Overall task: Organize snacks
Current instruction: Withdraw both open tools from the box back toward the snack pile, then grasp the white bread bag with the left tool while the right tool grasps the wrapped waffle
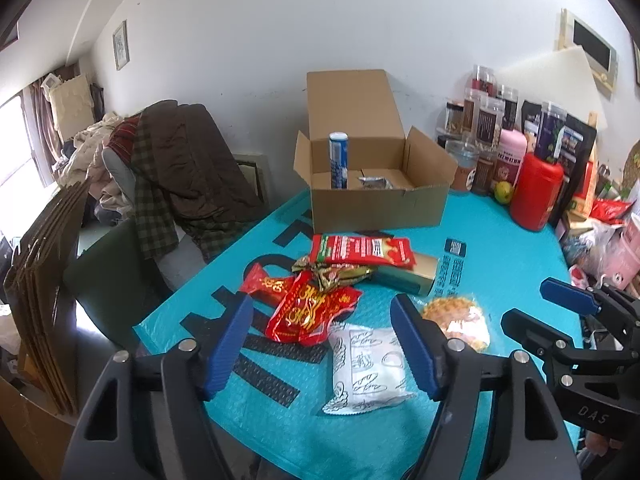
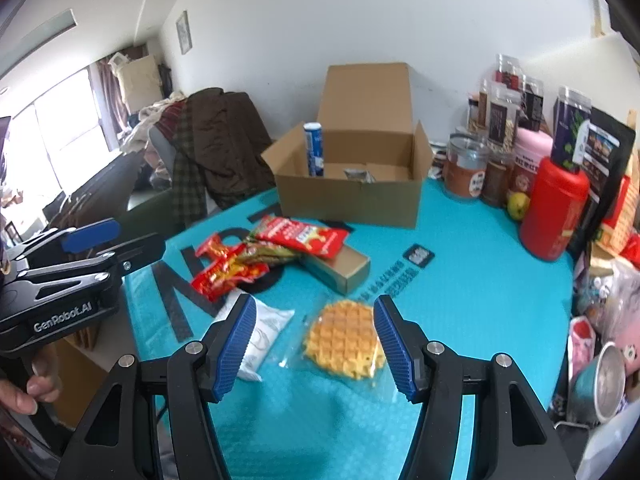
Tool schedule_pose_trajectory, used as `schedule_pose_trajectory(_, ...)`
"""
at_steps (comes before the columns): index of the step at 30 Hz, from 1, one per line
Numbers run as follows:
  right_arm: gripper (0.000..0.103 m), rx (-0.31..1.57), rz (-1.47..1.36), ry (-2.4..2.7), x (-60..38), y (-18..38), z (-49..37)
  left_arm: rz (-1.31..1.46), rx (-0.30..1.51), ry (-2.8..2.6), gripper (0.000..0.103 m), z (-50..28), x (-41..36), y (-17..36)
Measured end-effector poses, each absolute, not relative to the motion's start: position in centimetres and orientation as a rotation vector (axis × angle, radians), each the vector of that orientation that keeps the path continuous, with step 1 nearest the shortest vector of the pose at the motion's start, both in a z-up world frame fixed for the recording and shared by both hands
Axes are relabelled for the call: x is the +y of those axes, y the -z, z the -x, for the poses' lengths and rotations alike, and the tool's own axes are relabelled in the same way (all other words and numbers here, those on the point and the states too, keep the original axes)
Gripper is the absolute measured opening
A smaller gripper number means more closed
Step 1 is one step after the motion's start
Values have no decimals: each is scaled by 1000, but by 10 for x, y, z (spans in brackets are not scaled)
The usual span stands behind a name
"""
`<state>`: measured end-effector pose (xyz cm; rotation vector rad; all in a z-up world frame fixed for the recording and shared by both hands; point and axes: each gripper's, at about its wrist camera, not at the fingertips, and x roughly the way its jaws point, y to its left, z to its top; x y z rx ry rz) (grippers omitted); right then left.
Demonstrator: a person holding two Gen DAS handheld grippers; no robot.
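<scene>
With both jaws apart and empty, the left hand-held gripper (image 1: 322, 344) is lined up on the white bread packet (image 1: 366, 368) and the right hand-held gripper (image 2: 314, 346) on the wrapped waffle (image 2: 346, 338), each to be lowered, closed and carried to the cardboard box (image 2: 352, 196).

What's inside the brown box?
The box holds a blue and white can standing upright and a small silvery packet lying on the bottom. The front wall hides the floor nearest us.

Our left gripper (image 1: 322, 344) hung with parted jaws over a white bread packet (image 1: 366, 368). Red snack packets (image 1: 312, 312) lay just beyond.
</scene>
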<state>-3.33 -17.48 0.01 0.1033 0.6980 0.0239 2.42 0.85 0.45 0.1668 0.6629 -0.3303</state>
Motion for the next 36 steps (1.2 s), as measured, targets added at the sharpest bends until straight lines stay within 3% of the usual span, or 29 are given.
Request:
schedule_pose_trajectory(7, 79, 742, -113, -13, -177, 24, 34, -123, 745, 405, 72, -29, 5, 25)
schedule_pose_trajectory(30, 85, 893, -191, 11, -205, 85, 0, -94, 984, 511, 73, -72, -24, 109)
schedule_pose_trajectory(32, 89, 900, -201, 6, -208, 88, -3, -94, 996, 510, 78, -74, -26, 113)
schedule_pose_trajectory(36, 97, 918, -200, 4, -209, 93, -8, -92, 1003, 516, 78, -78, -26, 115)
